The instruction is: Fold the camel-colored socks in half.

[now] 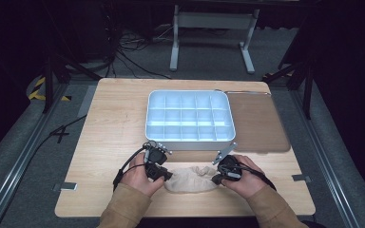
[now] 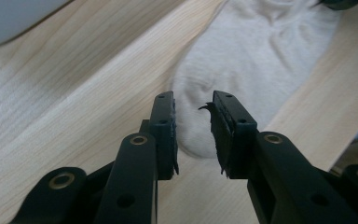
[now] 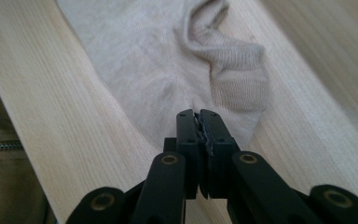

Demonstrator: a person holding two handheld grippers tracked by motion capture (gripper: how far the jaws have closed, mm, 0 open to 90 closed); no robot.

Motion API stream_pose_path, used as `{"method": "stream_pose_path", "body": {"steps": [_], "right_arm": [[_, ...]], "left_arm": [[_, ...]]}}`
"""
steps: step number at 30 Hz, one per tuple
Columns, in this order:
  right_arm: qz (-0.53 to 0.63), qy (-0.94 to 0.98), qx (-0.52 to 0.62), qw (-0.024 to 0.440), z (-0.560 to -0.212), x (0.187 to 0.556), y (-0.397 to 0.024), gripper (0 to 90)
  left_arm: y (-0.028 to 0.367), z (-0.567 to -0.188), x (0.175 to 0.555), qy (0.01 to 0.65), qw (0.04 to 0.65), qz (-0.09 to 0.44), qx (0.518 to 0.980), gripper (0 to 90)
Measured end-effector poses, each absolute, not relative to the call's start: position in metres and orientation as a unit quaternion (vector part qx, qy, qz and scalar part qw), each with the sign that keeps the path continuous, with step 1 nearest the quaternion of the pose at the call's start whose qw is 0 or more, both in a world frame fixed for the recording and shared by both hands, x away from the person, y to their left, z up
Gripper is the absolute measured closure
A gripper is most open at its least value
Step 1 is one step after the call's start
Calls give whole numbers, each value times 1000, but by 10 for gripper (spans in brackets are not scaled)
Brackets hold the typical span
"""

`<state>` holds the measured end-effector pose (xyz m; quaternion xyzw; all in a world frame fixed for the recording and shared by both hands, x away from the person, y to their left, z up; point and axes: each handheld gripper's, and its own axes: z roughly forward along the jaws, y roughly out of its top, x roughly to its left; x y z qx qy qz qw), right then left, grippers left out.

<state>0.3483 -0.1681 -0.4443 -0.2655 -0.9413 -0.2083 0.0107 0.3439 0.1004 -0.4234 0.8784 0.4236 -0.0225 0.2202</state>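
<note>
A beige ankle sock (image 1: 192, 178) lies flat on the wooden table near its front edge, between my two hands. My left gripper (image 1: 165, 176) is at the sock's left end. In the left gripper view its jaws (image 2: 193, 109) stand a little apart, with the rounded end of the sock (image 2: 261, 46) in the gap and the pads not pressing on it. My right gripper (image 1: 216, 179) is at the sock's right end. In the right gripper view its jaws (image 3: 198, 119) are closed together on the edge of the sock (image 3: 158, 56), just below the ribbed cuff.
A pale blue tray (image 1: 147, 124) with several small compartments stands at the middle of the table, just beyond the hands. A brown mat (image 1: 261, 123) lies to its right. Bare wood (image 1: 109, 123) stretches to the tray's left. The table's front edge is close behind the sock.
</note>
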Motion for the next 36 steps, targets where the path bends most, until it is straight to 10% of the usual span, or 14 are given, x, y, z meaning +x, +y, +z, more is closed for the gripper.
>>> {"method": "stream_pose_path", "body": {"steps": [26,36], "right_arm": [[-205,-943,-263,7,-446,347,-167,888],[-203,-944,-262,-1,-446,345,-167,888]], "left_arm": [[75,-441,338,431,133,-1,893,602],[74,-442,338,429,146,-25,891,841]]}}
